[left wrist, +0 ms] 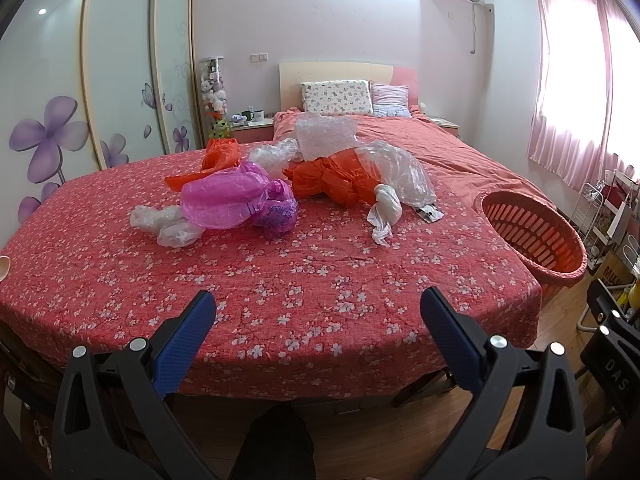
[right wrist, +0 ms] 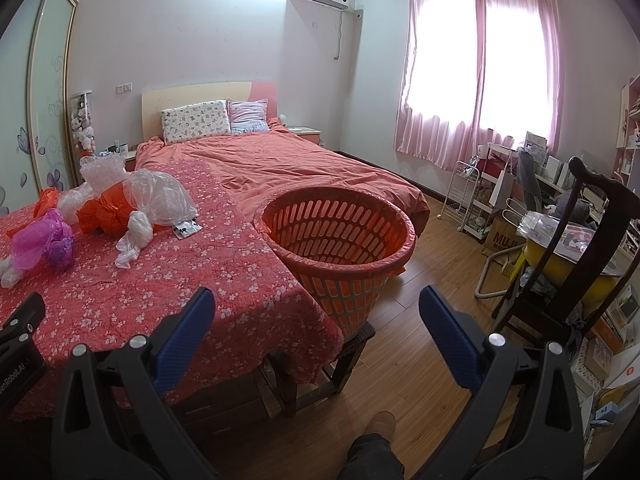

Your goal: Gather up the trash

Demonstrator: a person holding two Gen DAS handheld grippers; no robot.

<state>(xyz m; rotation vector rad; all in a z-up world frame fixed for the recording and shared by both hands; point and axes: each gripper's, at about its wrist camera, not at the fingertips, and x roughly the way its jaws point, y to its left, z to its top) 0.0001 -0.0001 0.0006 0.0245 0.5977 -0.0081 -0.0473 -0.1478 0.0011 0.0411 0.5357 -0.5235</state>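
Both jaws gape empty: the left hand-held gripper faces the plastic bags heaped ahead on the tabletop, while the right hand-held gripper sits nearer the basket.

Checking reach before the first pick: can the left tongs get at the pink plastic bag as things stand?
Probably yes. The left tongs stand open and empty, and only bare floral cover lies between them and the pink plastic bag; they hang at the near edge, so a forward reach is needed.
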